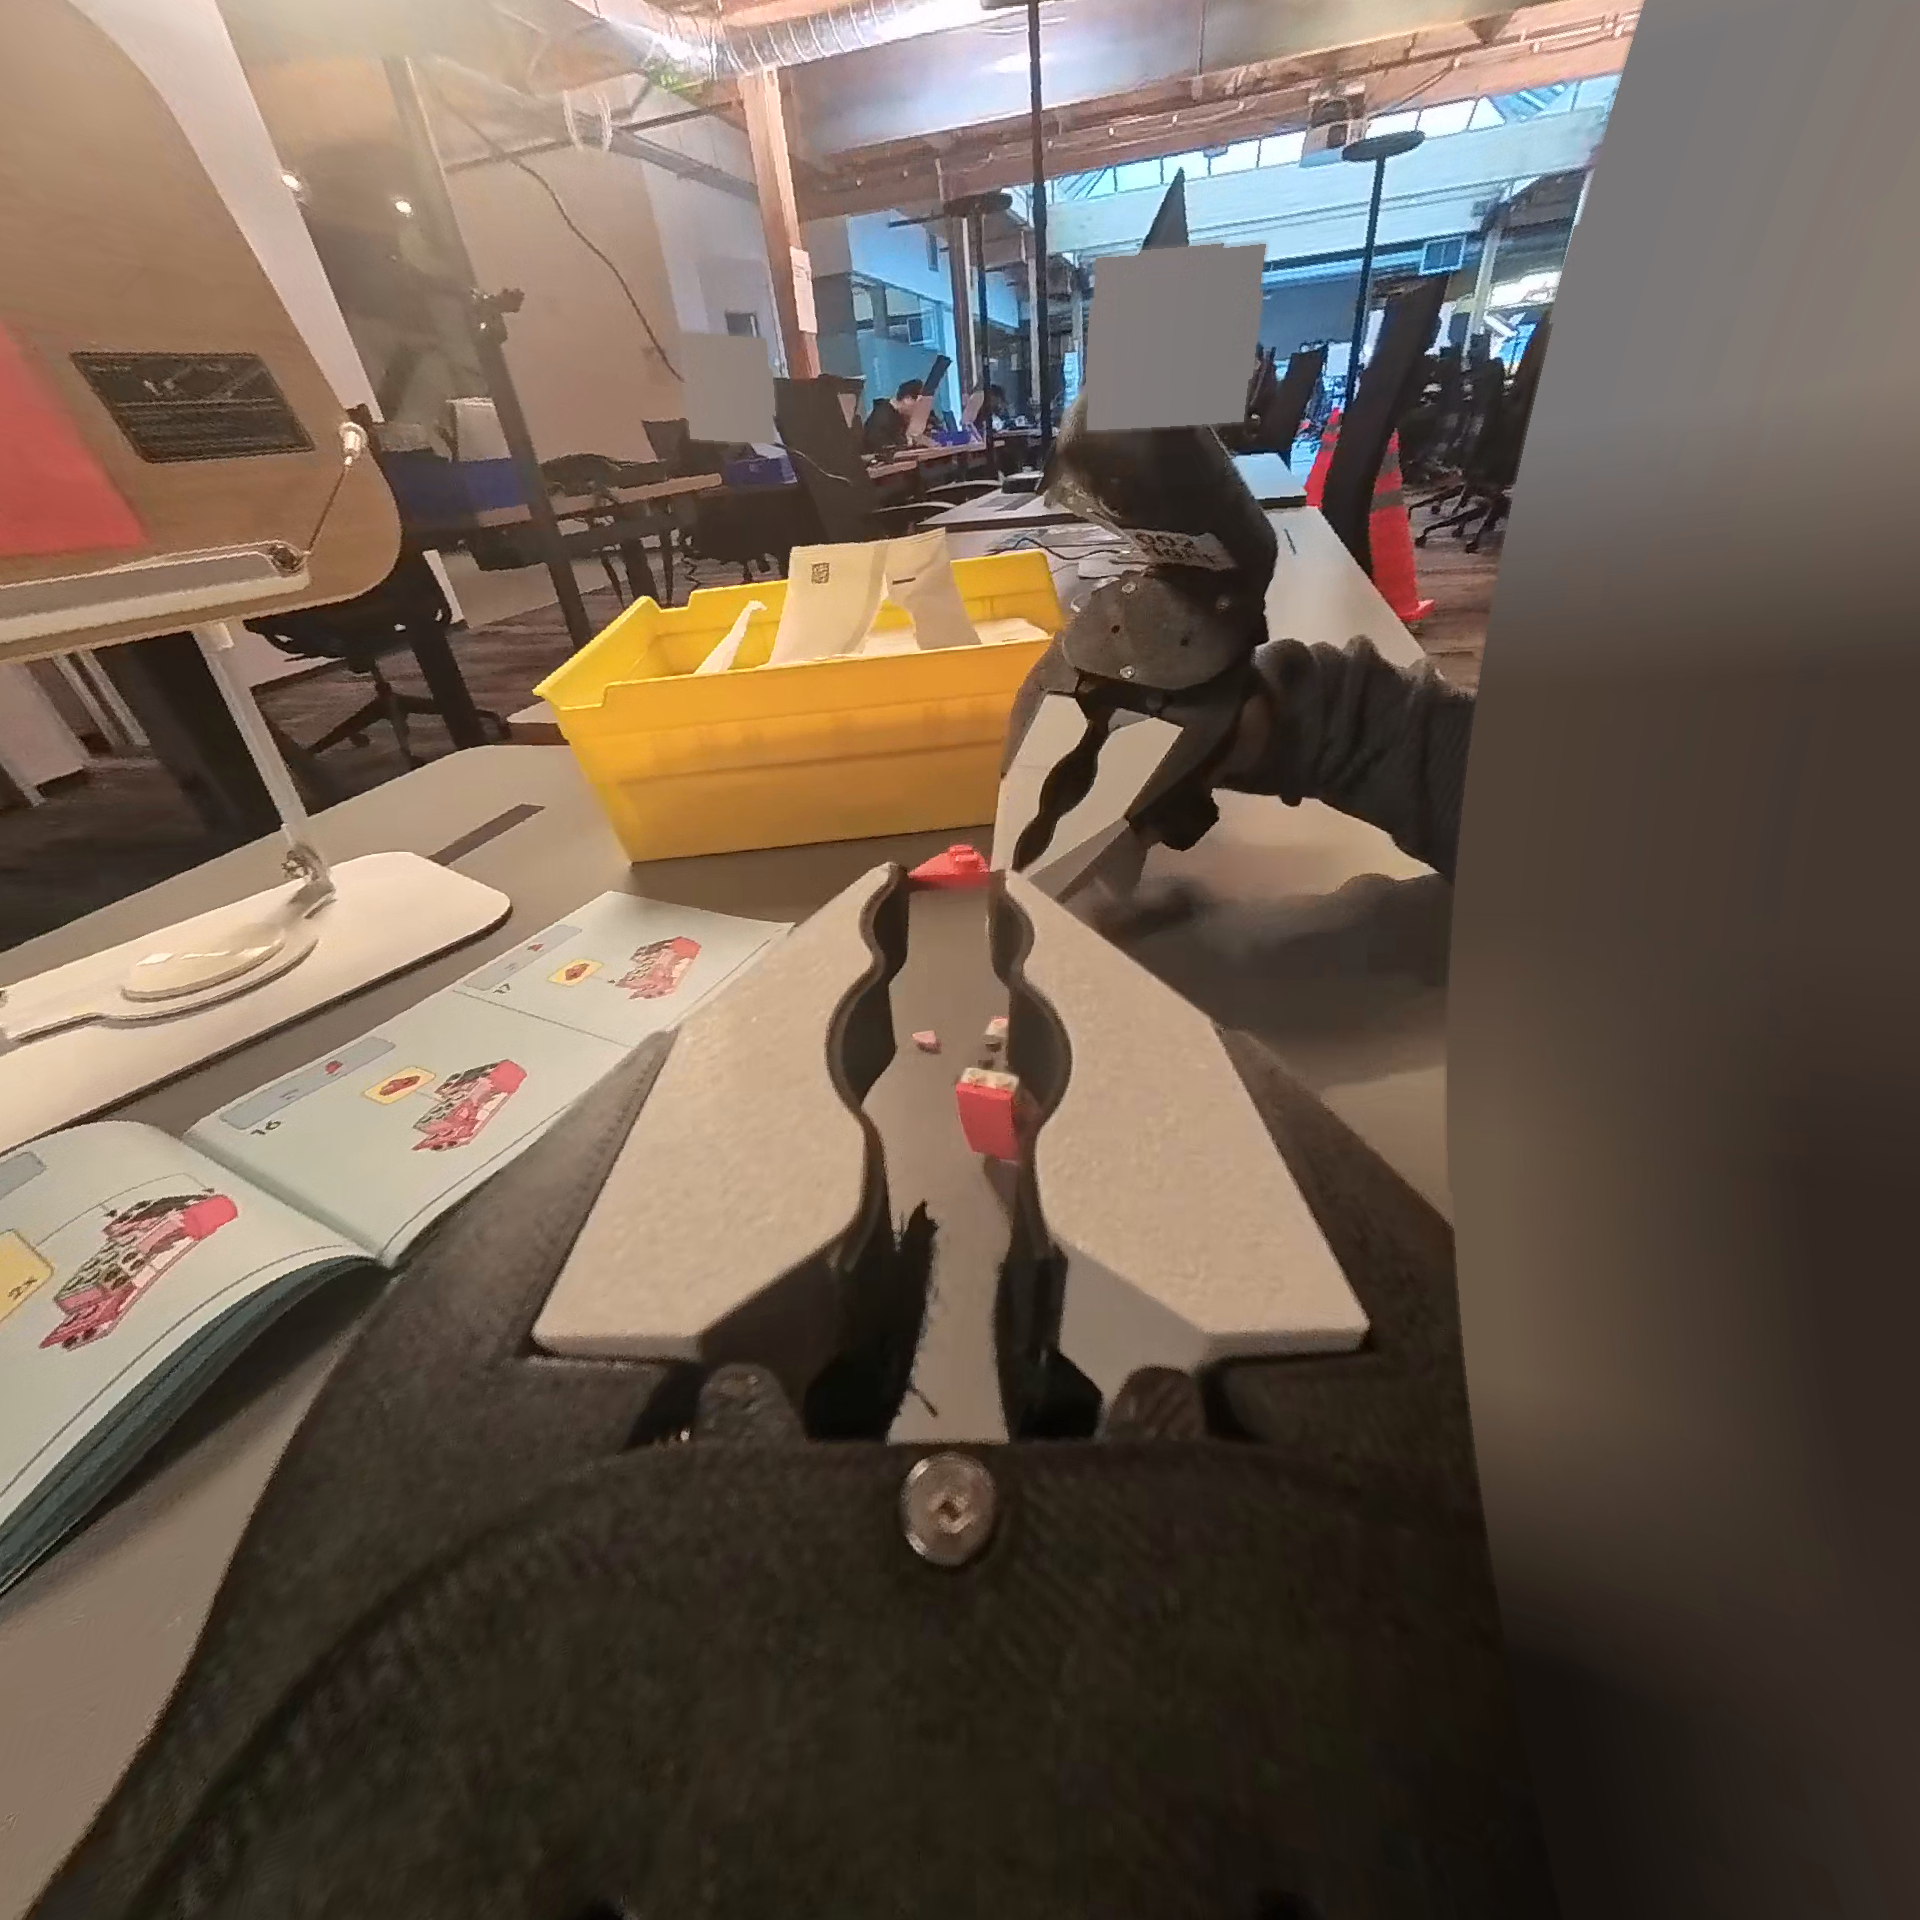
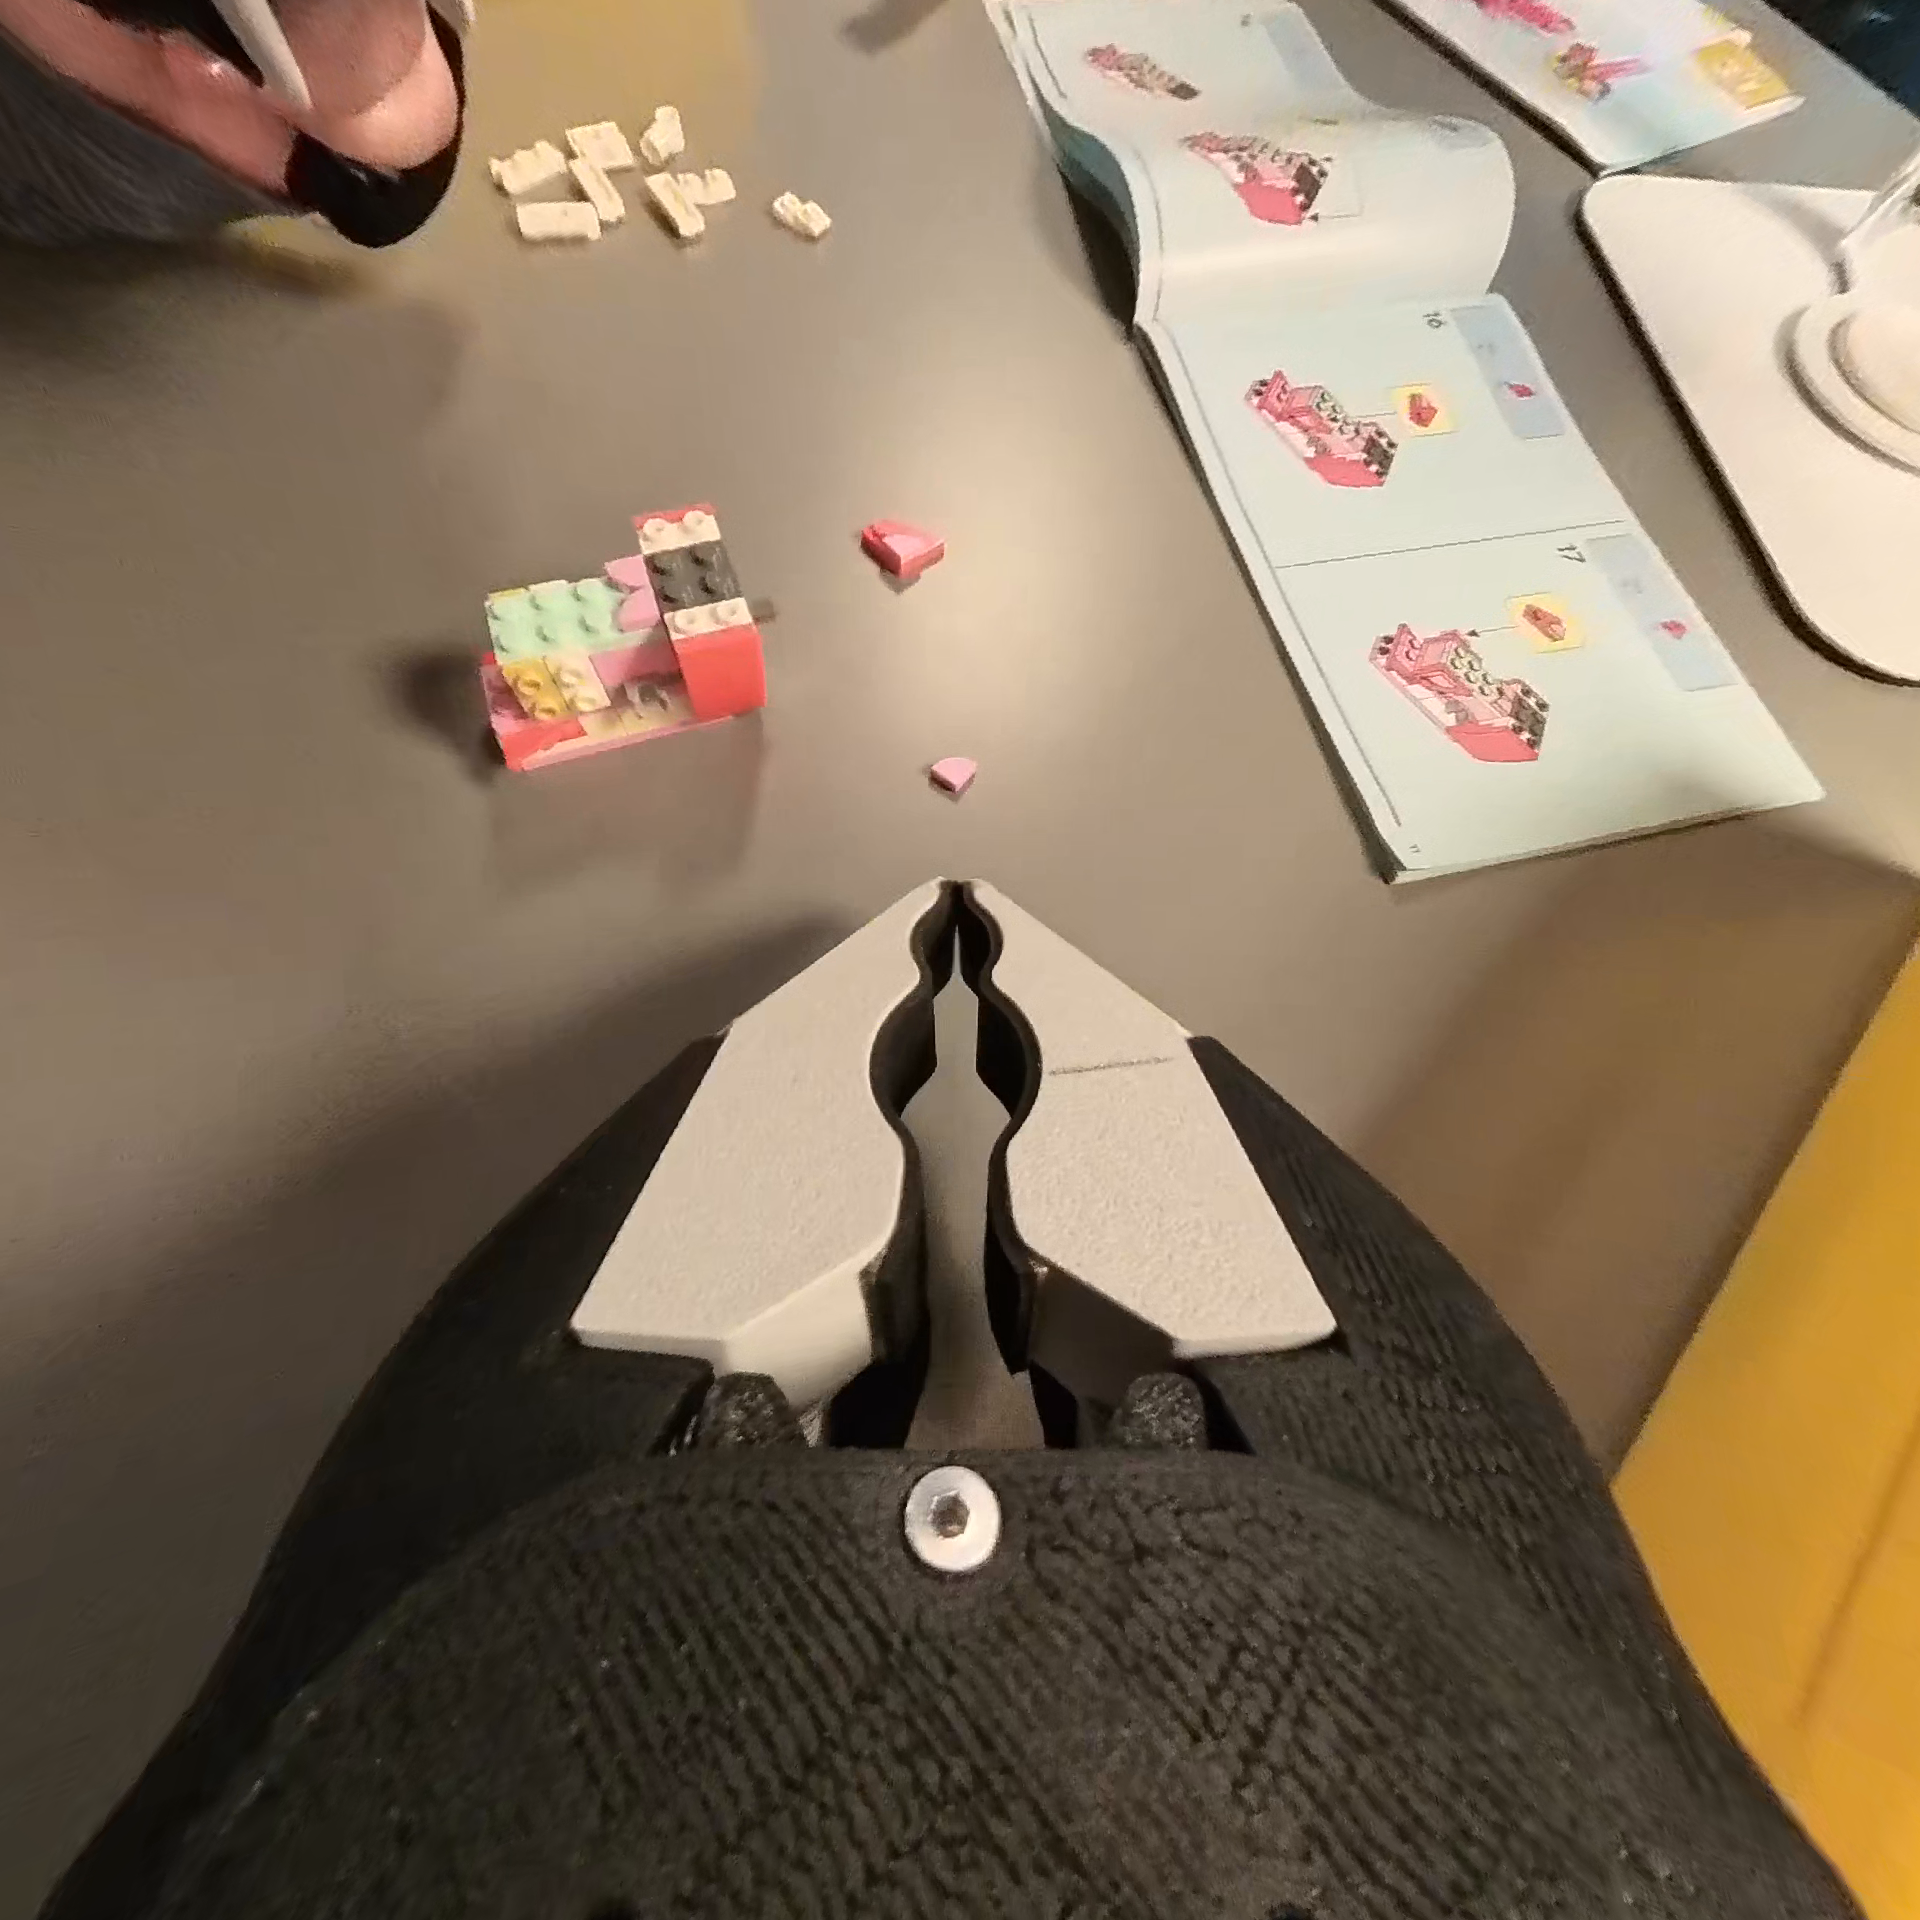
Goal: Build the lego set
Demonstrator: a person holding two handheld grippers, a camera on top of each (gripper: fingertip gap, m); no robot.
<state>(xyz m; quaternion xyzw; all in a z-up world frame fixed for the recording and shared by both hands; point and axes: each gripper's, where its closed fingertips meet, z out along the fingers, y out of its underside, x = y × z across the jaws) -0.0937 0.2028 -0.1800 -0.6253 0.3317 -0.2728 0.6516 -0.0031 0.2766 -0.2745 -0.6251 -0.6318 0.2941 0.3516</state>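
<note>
In the left wrist view my left gripper (image 1: pixel 948 881) is shut on a small red studded piece (image 1: pixel 951 868), held between its fingertips above the table. Through its fingers I see the partly built pink, red and mint model (image 1: pixel 987 1112), which also shows in the right wrist view (image 2: pixel 623 634). My right gripper (image 2: pixel 951 885) is shut with its fingertips touching and nothing between them. It hovers just short of a pink quarter-round tile (image 2: pixel 954 774) and also shows in the left wrist view (image 1: pixel 1029 852). A red and pink piece (image 2: pixel 902 548) lies beside the model.
The open instruction booklet (image 2: pixel 1455 540) lies right of the pieces. Several white pieces (image 2: pixel 623 182) lie at the far side, near the hand holding the left gripper (image 2: pixel 312 114). A yellow bin (image 1: pixel 810 748) with papers stands behind. A white lamp base (image 1: pixel 260 935) is beside the booklet. The gap from one gripper's tips to the other's is roughly 15 cm.
</note>
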